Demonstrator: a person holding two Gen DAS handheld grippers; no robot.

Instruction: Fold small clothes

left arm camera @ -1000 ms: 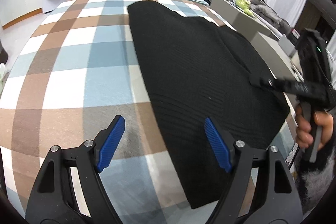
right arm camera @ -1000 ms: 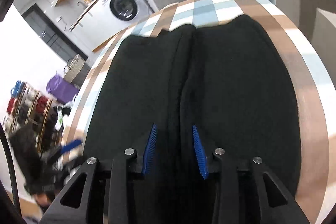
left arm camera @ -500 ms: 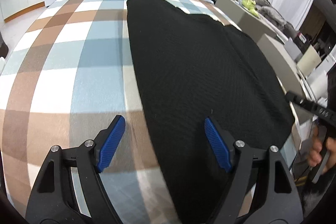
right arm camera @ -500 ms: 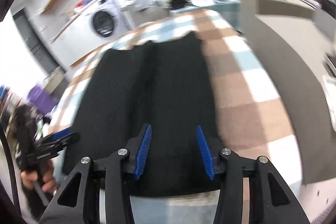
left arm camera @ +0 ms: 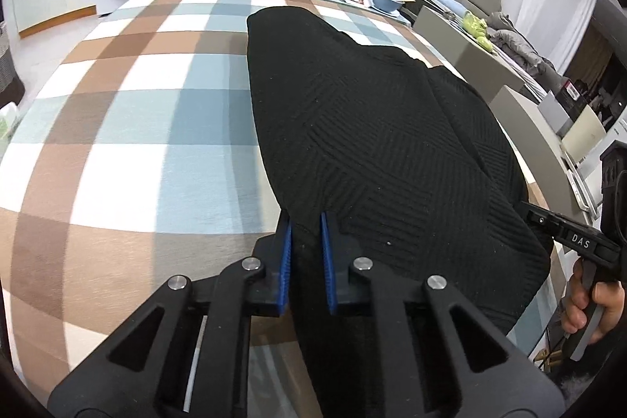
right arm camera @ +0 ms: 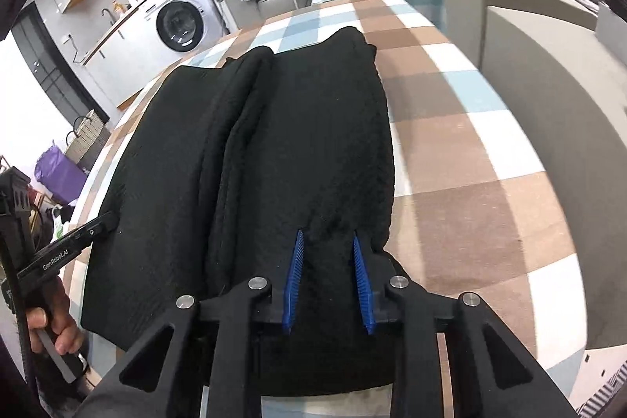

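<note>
A black knit garment (left arm camera: 364,128) lies flat on the checked table (left arm camera: 129,128), running from the near edge toward the far end, with a lengthwise fold ridge down its middle in the right wrist view. The left gripper (left arm camera: 305,234) is closing on the garment's near left corner, its blue pads (left arm camera: 285,253) nearly together with a pinch of cloth between them. The right gripper (right arm camera: 327,257) is closing at the near right corner; knit sits between its pads, which stand somewhat wider, and whether they press firmly yet is hard to judge. This looks like the grasping step before a fold. Next, both corners probably need lifting together and carrying toward the far end, evenly so the hem stays straight.
</note>
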